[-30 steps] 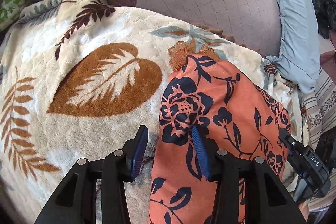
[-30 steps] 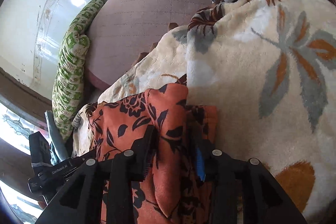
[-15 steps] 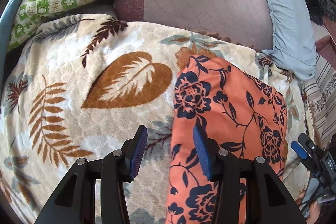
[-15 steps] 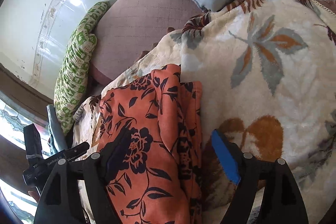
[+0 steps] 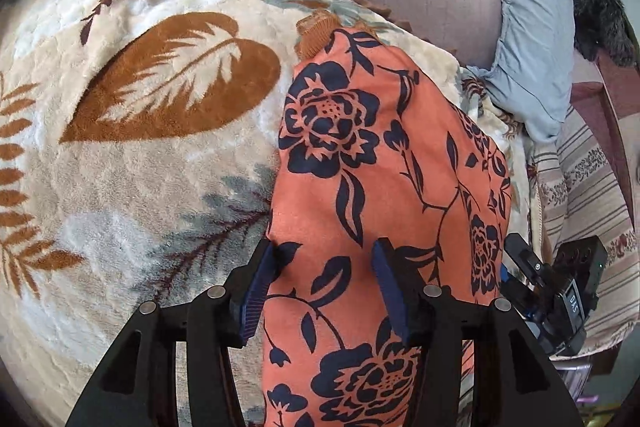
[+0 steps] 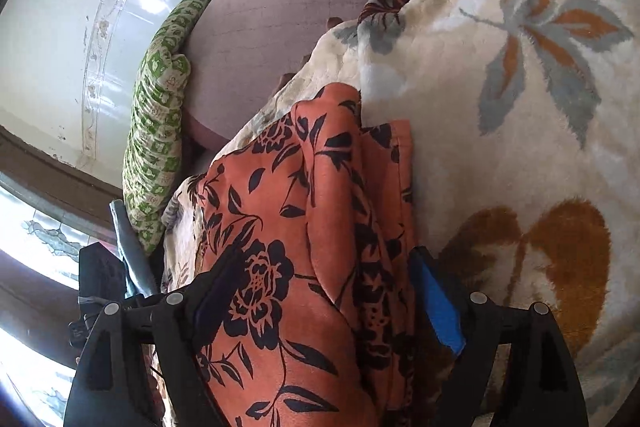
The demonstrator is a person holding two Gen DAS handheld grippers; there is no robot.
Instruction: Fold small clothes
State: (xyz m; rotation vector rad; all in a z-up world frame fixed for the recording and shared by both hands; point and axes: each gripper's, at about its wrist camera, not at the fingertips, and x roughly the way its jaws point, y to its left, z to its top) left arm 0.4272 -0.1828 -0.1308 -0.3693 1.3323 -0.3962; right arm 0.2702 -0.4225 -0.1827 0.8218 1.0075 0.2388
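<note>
Both grippers, left [image 5: 324,281] just widening and right [image 6: 324,301] wide, straddle the orange floral garment [image 5: 380,163] (neither pinching it).

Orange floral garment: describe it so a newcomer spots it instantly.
Find the cream leaf-print blanket covering the bed. On it lies the orange floral garment, a long folded strip. Its navy roses on orange stand out against the blanket's brown and grey leaves.

Leaf-print blanket [image 5: 160,167] under folded orange garment [image 5: 360,167]

Matt printed cloth garment [image 5: 360,155] on fluffy plush blanket [image 5: 140,187]
</note>
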